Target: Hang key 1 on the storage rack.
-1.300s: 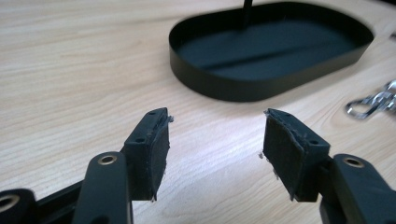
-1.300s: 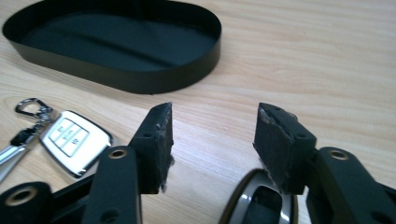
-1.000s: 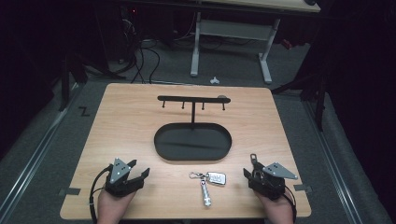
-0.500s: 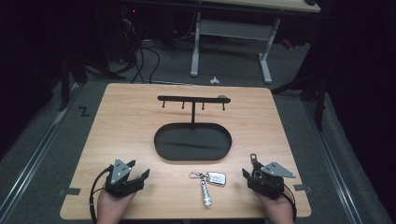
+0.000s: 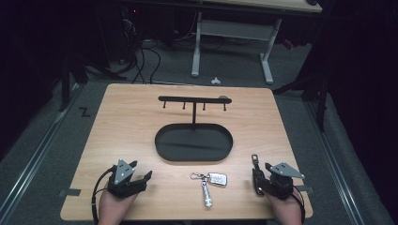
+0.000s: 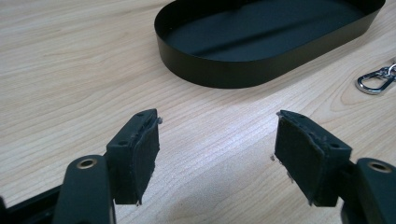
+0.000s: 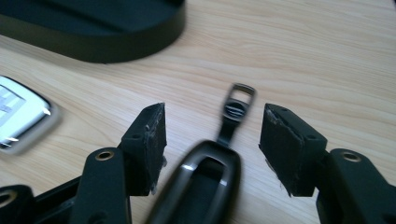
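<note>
A black key stand with a hook bar (image 5: 194,99) rises from an oval black tray (image 5: 159,149) at the table's middle. In front of it lies a key ring with a silver fob (image 5: 217,178) and a metal cylinder (image 5: 206,197). My left gripper (image 5: 141,169) rests at the near left, open and with nothing between its jaws (image 6: 217,121). At the near right, my right gripper (image 5: 260,172) is open. Its jaws have just been closing a little around a black key fob (image 7: 205,186); the pads (image 7: 285,140) stand apart from it. The fob's strap loop (image 7: 238,105) points away.
The tray wall (image 6: 261,70) lies ahead of the left gripper, with a silver clip (image 6: 373,81) at its right. The silver fob (image 7: 18,116) sits left of the right gripper. Bare wood (image 5: 122,126) surrounds the stand. Beyond the table are cables and a desk frame (image 5: 197,47).
</note>
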Motion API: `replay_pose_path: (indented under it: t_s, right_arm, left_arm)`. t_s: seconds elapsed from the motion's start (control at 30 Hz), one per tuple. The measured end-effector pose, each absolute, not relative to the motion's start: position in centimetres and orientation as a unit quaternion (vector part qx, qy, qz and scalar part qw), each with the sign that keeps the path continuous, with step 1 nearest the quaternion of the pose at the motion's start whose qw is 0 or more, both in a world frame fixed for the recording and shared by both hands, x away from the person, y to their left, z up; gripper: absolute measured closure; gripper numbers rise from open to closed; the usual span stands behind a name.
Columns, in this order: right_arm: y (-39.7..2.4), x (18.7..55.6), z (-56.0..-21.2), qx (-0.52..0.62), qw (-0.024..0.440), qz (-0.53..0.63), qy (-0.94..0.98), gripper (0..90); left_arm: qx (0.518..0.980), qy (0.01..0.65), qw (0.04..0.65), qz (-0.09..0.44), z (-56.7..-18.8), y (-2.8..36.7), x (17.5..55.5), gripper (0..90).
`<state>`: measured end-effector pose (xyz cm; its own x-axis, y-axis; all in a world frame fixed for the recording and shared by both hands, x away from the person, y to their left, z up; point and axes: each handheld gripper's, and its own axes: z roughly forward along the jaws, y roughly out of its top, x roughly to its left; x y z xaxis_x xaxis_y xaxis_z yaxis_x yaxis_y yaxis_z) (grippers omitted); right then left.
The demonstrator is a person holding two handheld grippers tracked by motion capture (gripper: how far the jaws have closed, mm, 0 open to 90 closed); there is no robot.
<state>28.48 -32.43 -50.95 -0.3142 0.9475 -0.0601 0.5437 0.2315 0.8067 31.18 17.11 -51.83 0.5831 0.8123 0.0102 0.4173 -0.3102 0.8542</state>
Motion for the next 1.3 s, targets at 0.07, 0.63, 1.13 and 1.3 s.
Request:
replay_pose_path:
  t_s: [0.07, 0.63, 1.13, 1.3]
  right_arm:
    - [-32.9, 28.4, -51.0, 0.515, 0.291, 0.342, 0.730, 41.1]
    - [-36.0, 27.8, -50.2, 0.541, 0.317, 0.301, 0.718, 52.2]
    - [-35.2, 28.3, -49.2, 0.548, 0.280, 0.247, 0.748, 51.1]
    - [-35.2, 28.6, -48.4, 0.560, 0.242, 0.266, 0.747, 48.7]
  left_arm:
    - [0.777, 0.396, 0.434, 0.226, -51.8, 17.1, 31.2, 31.0]
    - [0.775, 0.395, 0.443, 0.218, -51.7, 17.2, 30.9, 32.0]
    - [0.772, 0.394, 0.455, 0.206, -51.6, 17.4, 30.9, 29.8]
    - [0.770, 0.390, 0.462, 0.202, -51.5, 17.3, 30.8, 30.0]
